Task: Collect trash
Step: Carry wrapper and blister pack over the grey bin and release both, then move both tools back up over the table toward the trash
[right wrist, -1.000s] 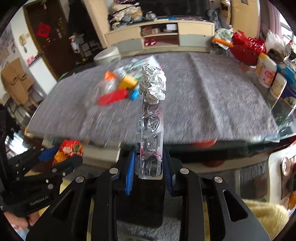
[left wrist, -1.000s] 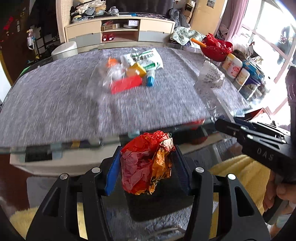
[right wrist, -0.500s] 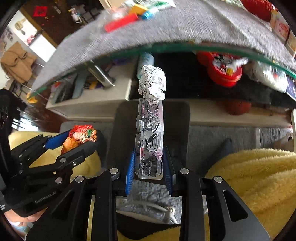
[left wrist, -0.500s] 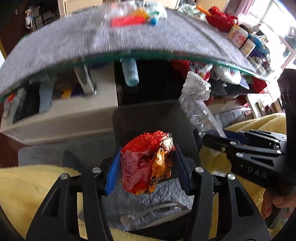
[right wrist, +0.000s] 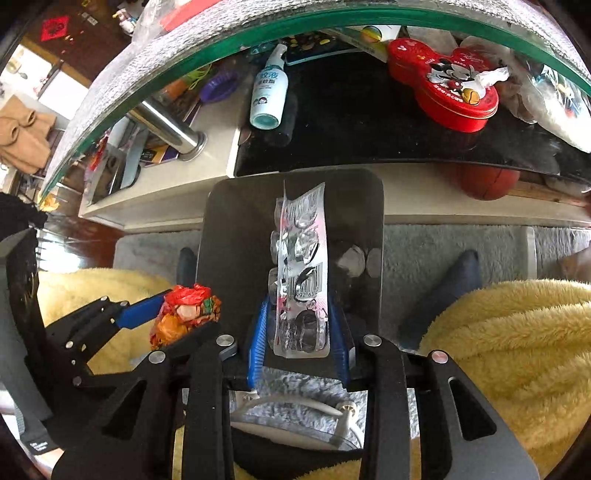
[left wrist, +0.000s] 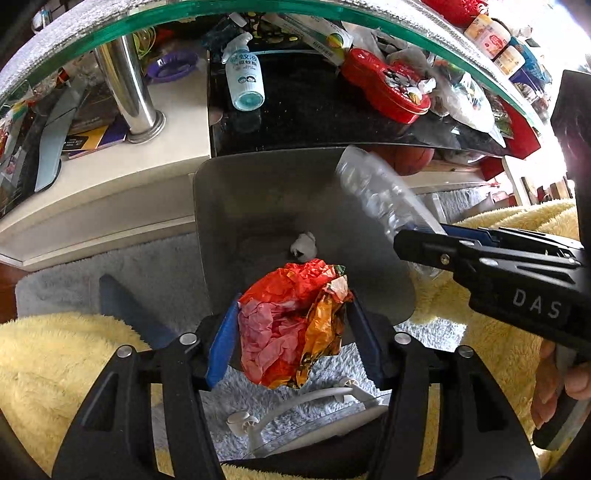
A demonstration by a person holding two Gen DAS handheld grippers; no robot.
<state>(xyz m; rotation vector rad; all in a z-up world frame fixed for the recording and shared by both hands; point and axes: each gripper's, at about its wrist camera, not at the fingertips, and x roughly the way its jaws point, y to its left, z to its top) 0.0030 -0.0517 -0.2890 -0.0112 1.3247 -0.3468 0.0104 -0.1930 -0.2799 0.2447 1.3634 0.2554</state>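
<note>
My left gripper (left wrist: pixel 291 328) is shut on a crumpled red and orange wrapper (left wrist: pixel 291 321) and holds it over the near rim of a dark grey trash bin (left wrist: pixel 229 206). The wrapper also shows in the right wrist view (right wrist: pixel 184 310). My right gripper (right wrist: pixel 299 332) is shut on a clear plastic blister pack (right wrist: pixel 301 266) with a barcode, held above the bin (right wrist: pixel 229 240); in the left wrist view the pack (left wrist: pixel 376 195) juts over the bin's right side. A crumpled white paper ball (left wrist: pixel 303 246) lies at the bottom of the bin.
The bin stands on a grey rug (left wrist: pixel 110 266) against a glass-topped coffee table (left wrist: pixel 258 7). Its lower shelf holds a spray bottle (left wrist: pixel 243 79), a red Mickey tin (left wrist: pixel 388 86) and clutter. Yellow fleece (right wrist: pixel 498 332) covers both sides. A white cable (right wrist: pixel 295 406) lies below the grippers.
Both grippers have dropped from above the tabletop down to the bin. The white paper ball that sat on top of the blister pack now lies in the bin.
</note>
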